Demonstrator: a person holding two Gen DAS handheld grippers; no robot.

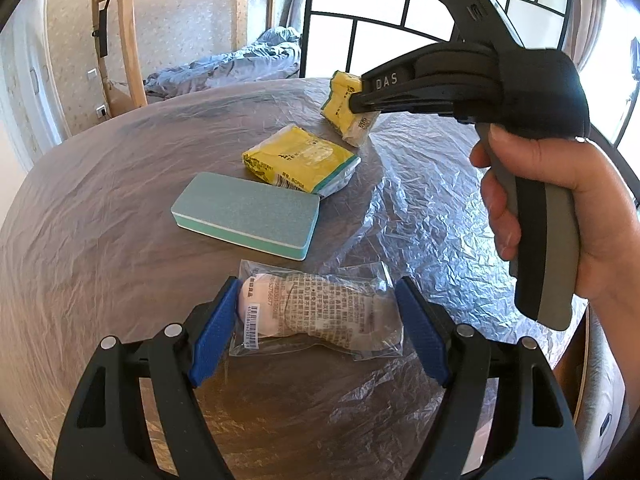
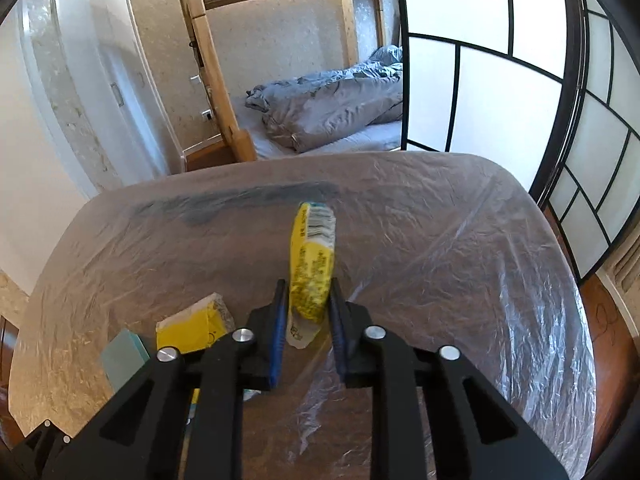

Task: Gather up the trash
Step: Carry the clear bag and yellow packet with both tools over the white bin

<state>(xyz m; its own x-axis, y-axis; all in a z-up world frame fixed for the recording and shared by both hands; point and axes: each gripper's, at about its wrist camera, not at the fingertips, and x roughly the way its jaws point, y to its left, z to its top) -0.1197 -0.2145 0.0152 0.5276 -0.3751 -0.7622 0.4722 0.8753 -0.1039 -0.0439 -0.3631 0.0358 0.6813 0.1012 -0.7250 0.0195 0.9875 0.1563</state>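
The table (image 1: 100,208), wrapped in crinkled clear plastic film, carried 4 items in the left wrist view: 2 yellow packets, 1 teal sponge block (image 1: 246,214) and 1 clear bag (image 1: 316,312) with printed text and something pale inside. 1 yellow packet (image 1: 300,162) lay flat near the middle, just beside the far corner of the sponge block; whether they touched could not be told. The other yellow packet (image 2: 312,268) was clamped between the blue pads of the right gripper (image 2: 308,332), held on edge above the film with most of its length jutting past the fingertips. The left gripper (image 1: 316,340) had its jaws wide apart, 1 pad on each side of the clear bag, the left pad close against it and the right pad just clear of it. Beyond the lifted packet the film lay bare to the rounded far edge of the table; a bed (image 2: 332,120) and a paned screen (image 2: 500,92) stood behind that edge.
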